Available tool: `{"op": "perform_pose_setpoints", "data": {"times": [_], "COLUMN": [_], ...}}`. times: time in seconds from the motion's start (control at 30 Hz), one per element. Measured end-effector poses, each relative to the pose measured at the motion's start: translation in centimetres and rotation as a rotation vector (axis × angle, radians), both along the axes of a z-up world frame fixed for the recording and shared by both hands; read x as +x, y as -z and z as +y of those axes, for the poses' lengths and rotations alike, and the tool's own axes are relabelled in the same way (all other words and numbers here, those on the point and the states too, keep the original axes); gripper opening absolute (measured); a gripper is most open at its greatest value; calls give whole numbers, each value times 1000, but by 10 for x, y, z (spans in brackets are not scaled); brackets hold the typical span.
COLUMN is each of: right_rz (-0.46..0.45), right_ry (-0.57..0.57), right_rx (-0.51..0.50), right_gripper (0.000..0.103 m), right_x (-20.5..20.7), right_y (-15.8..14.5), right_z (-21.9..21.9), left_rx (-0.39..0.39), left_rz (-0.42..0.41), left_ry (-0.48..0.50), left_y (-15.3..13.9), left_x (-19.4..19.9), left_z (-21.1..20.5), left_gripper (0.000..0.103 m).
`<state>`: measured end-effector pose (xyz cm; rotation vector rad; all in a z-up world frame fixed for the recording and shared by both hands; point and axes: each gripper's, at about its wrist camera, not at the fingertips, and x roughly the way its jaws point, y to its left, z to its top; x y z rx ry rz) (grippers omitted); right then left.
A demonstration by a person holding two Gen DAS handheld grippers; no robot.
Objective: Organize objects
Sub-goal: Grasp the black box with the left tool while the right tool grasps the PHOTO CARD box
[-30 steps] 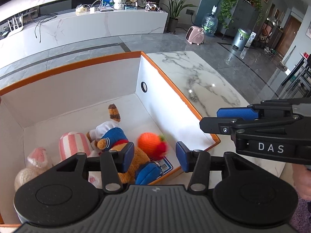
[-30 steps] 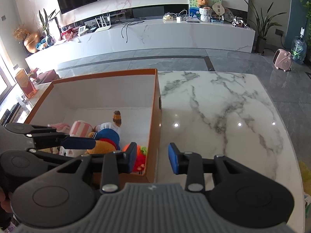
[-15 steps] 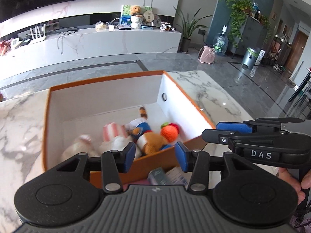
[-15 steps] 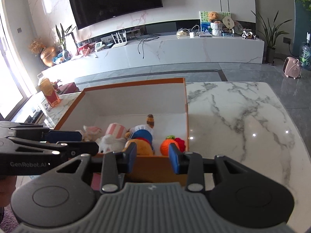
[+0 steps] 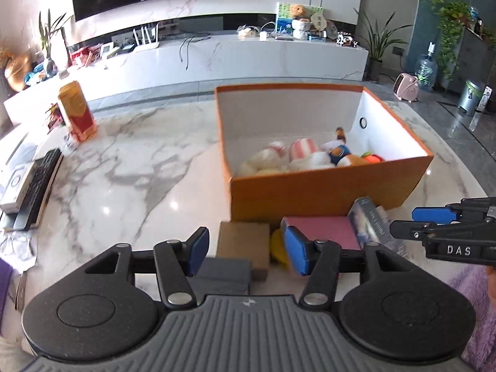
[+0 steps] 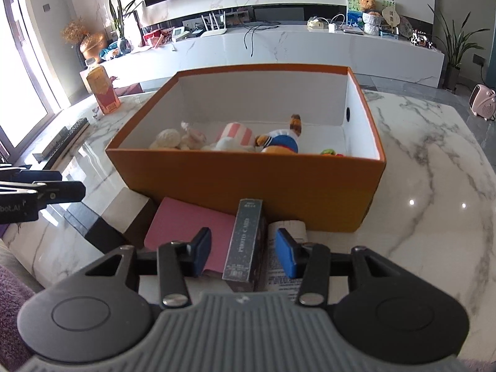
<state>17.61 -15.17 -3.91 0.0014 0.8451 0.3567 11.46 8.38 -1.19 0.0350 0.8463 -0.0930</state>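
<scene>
The orange box (image 6: 248, 183) stands open on the marble bench (image 6: 434, 192), white inside, with a round hole in its right wall. Soft toys lie along its floor: a cream plush (image 6: 169, 139), a pink-striped one (image 6: 237, 135), a doll in a blue and white jacket (image 6: 280, 142) and a bit of orange and green at the right corner. Against the box's near wall small packs crowd together — a pink box (image 6: 186, 232), a dark carton printed "PHOTO CARD" (image 6: 245, 241) standing on edge, a tan box (image 5: 243, 243), a dark grey box (image 5: 224, 271) and something yellow (image 5: 277, 245) between them.

The bench lies bare to the right of the box and to its left as far as a red and yellow carton (image 5: 76, 111) and a keyboard (image 5: 37, 189) near the left edge. The packs sit close to the near edge.

Both tongs are released, nothing between the pads. The left tongs (image 5: 245, 249) hover over the tan box, the right tongs (image 6: 243, 252) straddle the dark carton without touching it; each pair has just been opening wider. A second ago both hung over the box's interior, the toys right beneath — since then they have drawn back to the near side, so the whole box and the packs show.
</scene>
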Motion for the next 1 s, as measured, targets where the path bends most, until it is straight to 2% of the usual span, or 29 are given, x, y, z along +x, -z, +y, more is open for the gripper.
{"op": "perform_pose_setpoints", "data": {"times": [0.1,0.17,0.23,0.37,0.5,0.67,0.73,0.83,0.93,1.0], "right_rz": [20,24,29,37,45,57,60,69,73,78], "right_ry": [0,1,-1,0,10,17,17,19,17,17], "right_rx": [-12,-27,-34,-51,-70,-73,-74,-73,-77,-69], "right_gripper": [49,49,50,53,53,53,53,53,51,48], "right_x": [1,2,3,4,7,9,10,12,13,13], "right_y": [8,11,12,15,19,22,24,26,28,29], "right_z": [5,9,13,16,17,16,16,16,16,15], "left_rx": [-4,-7,-26,-146,-267,-319,-341,-311,-279,-266], "left_rz": [17,19,31,94,114,170,184,197,219,222], "left_ry": [-76,-138,-212,-358,-453,-543,-563,-564,-546,-513], "left_y": [8,11,14,24,29,38,41,44,48,48], "left_x": [-6,-7,-9,-6,1,13,17,22,22,20], "left_z": [13,17,22,36,47,51,51,47,47,47], "left_gripper": [67,75,76,76,76,77,77,75,62,59]}}
